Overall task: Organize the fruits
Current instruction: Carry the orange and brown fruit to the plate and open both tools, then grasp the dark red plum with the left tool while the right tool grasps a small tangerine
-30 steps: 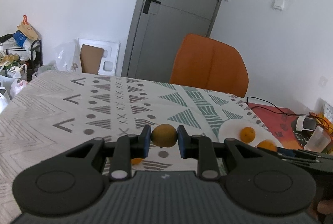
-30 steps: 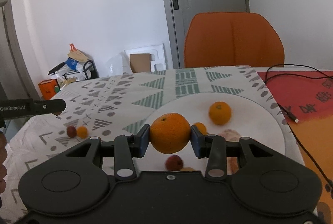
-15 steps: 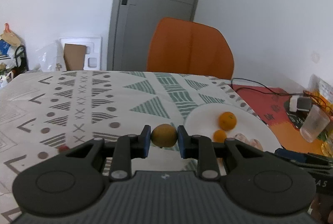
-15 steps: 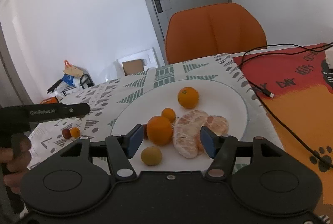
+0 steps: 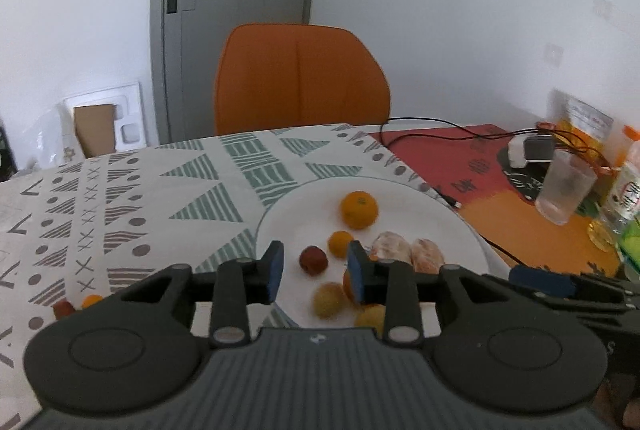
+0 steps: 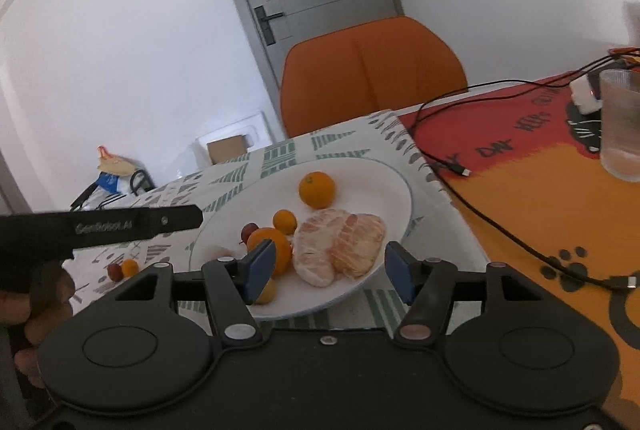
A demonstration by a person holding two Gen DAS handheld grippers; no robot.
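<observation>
A white plate (image 5: 400,198) (image 6: 392,190) on the patterned tablecloth holds several fruits: an orange (image 5: 359,209) (image 6: 316,189), a small orange (image 5: 340,243) (image 6: 284,221), a red fruit (image 5: 313,260) (image 6: 249,230), peeled segments (image 5: 408,254) (image 6: 340,246), a bigger orange (image 6: 272,250) and a yellow fruit (image 5: 330,299). My left gripper (image 5: 316,274) is open and empty above the plate's near edge. My right gripper (image 6: 328,270) is open and empty in front of the plate. A red fruit (image 6: 114,271) and a tiny orange (image 6: 129,267) (image 5: 91,300) lie on the cloth at left.
An orange chair (image 5: 300,78) stands behind the table. A red-orange mat (image 6: 540,166) at right carries black cables (image 6: 500,222), a glass (image 5: 564,190) (image 6: 620,126) and bottles (image 5: 628,186). The left gripper's body (image 6: 100,226) crosses the right wrist view.
My left gripper moved right over the plate, opened and let go of the yellow fruit. My right gripper released the bigger orange onto the plate, stayed open and drew back.
</observation>
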